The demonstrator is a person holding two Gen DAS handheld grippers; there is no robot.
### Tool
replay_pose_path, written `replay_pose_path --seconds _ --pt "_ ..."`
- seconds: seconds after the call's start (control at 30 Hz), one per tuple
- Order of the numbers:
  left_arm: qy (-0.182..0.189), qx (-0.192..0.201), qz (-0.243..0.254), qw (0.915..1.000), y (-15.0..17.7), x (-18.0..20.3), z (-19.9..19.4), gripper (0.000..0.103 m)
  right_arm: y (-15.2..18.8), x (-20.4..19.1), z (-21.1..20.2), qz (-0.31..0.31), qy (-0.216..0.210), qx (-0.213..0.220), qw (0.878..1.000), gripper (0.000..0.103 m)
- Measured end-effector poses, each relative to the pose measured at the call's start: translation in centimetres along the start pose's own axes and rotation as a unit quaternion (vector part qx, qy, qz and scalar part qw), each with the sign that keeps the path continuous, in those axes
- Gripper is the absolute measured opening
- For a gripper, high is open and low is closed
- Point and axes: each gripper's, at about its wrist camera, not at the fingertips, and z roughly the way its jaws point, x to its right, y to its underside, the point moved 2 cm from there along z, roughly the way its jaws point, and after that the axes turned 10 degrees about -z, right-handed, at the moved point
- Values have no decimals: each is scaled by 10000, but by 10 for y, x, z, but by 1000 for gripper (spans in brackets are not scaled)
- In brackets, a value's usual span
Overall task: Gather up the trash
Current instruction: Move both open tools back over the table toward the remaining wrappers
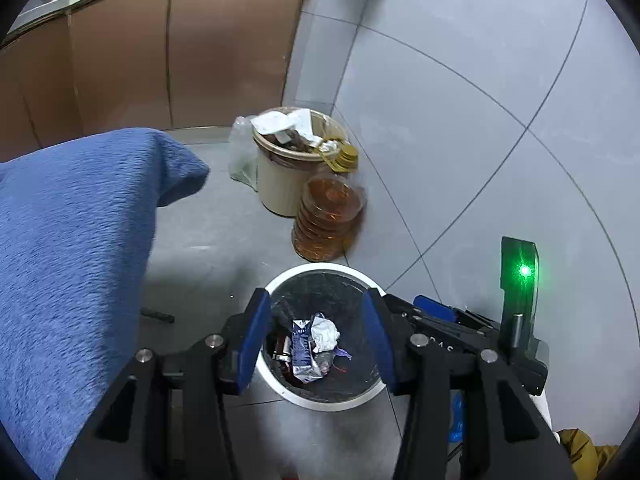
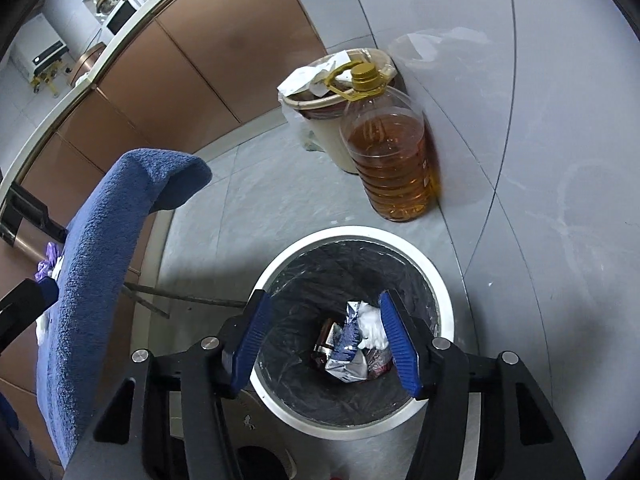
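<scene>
A white-rimmed trash bin [image 1: 320, 270] with a black liner stands on the floor below both grippers; it also shows in the right wrist view [image 2: 440, 280]. Inside lie a silver-blue foil wrapper [image 1: 302, 354], a crumpled white tissue [image 1: 325, 334] and dark items; the wrapper [image 2: 348, 350] and the tissue [image 2: 372, 330] also show in the right wrist view. My left gripper [image 1: 316, 320] is open and empty above the bin. My right gripper [image 2: 326, 318] is open and empty above the bin. The right gripper's body [image 1: 460, 320] shows at the right of the left wrist view.
A blue towel [image 1: 72, 248] covers a surface at the left, also in the right wrist view [image 2: 104, 240]. A beige bin [image 1: 280, 184] full of rubbish and a large oil bottle [image 2: 390, 156] stand by the grey tiled wall. Brown cabinets [image 1: 160, 52] run behind.
</scene>
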Motion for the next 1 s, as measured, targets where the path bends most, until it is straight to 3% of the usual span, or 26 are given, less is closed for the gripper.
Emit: replay_pose_path --seconds 0.3,0.53,0.67,1.0 --pt "-549 745 -300 9953 7 -40 -68 50 -17 -45 -33 -556 -6 299 9980 67" --pt "-1080 1496 -653 9807 23 -76 -147 52 -29 -112 -78 -1317 -243 723 9883 73" --pt "-1377 2024 -903 9654 42 -94 -202 56 -28 -158 -111 -1841 -459 1021 9765 79" --pt "-2458 2995 -1558 9086 102 -123 -306 58 0 -253 -192 -3027 -954 1729 9324 96"
